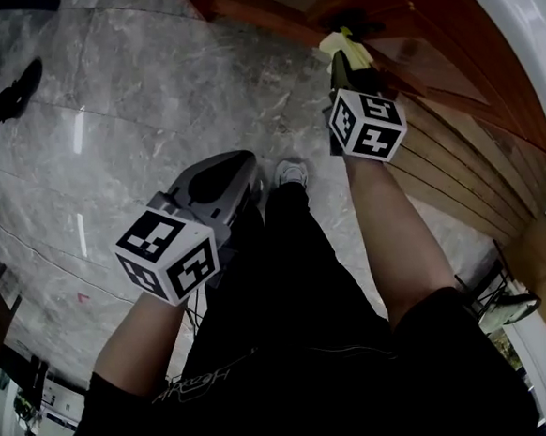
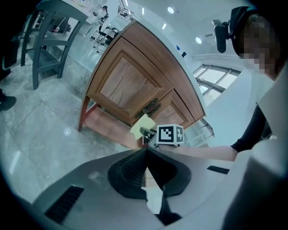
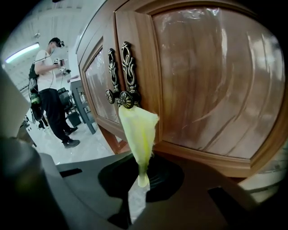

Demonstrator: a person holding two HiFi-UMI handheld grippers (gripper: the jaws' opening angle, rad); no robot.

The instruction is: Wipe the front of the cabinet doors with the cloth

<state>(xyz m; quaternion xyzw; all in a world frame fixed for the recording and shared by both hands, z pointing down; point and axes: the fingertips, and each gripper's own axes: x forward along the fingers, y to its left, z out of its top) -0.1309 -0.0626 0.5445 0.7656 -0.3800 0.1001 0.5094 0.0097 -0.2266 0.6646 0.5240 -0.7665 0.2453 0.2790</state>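
1. Firstly, head view. The left gripper sits at lower left of the frame, over the grey marble floor and well apart from the cabinet doors, which curve across the upper right. The right gripper is extended to upper centre-right. The yellow cloth projects from its tip and meets the cabinet front. A white shoe shows at centre, between the two forearms.

2. Left gripper view. Both jaws are brought fully together, tips meeting at centre frame, with nothing between them. The doors stand beyond, in the upper middle of the frame. The cloth and the other gripper's marker cube appear just below the handles.

3. Right gripper view. The jaws are clamped on the lower, bunched end of the cloth at lower centre. The cloth rises from the jaws as a narrow fold and widens. Its upper edge reaches the bottom of the two ornate handles, where the doors meet. The right-hand door panel fills the right half of the frame. A person stands at far left.
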